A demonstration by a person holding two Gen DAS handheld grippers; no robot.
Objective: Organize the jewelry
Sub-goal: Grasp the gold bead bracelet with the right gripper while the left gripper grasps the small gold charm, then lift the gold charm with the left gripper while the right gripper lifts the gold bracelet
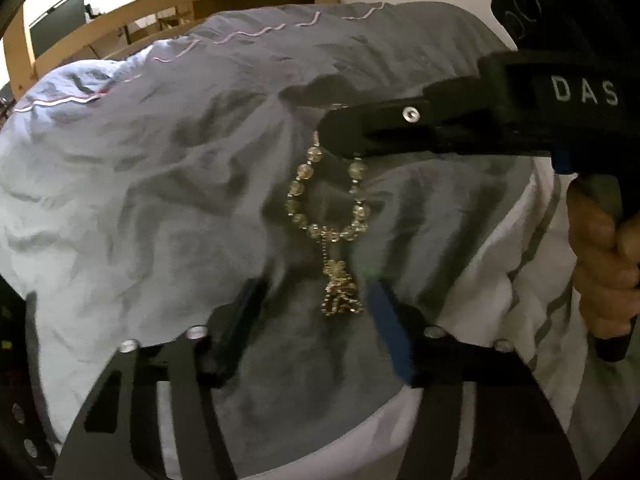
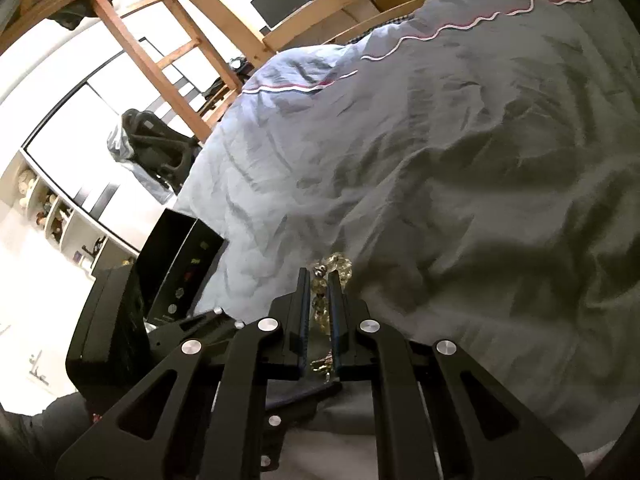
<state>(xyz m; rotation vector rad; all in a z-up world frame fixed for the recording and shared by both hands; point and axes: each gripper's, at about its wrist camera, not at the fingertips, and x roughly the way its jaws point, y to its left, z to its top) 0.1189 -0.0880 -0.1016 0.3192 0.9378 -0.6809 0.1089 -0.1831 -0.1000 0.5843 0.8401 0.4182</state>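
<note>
A bracelet (image 1: 326, 200) of pale yellow beads with a gold tassel charm hangs in the air over a grey-blue bedspread (image 1: 160, 160). My right gripper (image 1: 340, 136) comes in from the right in the left wrist view and is shut on the bracelet's top. In the right wrist view the beads (image 2: 334, 266) show pinched between the right gripper's (image 2: 320, 280) fingers. My left gripper (image 1: 314, 296) is open just below the hanging tassel, one finger on each side of it. An open black jewelry box (image 2: 176, 264) stands at the bed's left edge.
A wooden bed frame and ladder (image 2: 168, 40) rise behind the bed. A dark chair (image 2: 156, 148) with clothes stands by the bed's left side. A hand (image 1: 604, 264) holds the right gripper's grip. White shelves (image 2: 44, 208) line the wall at left.
</note>
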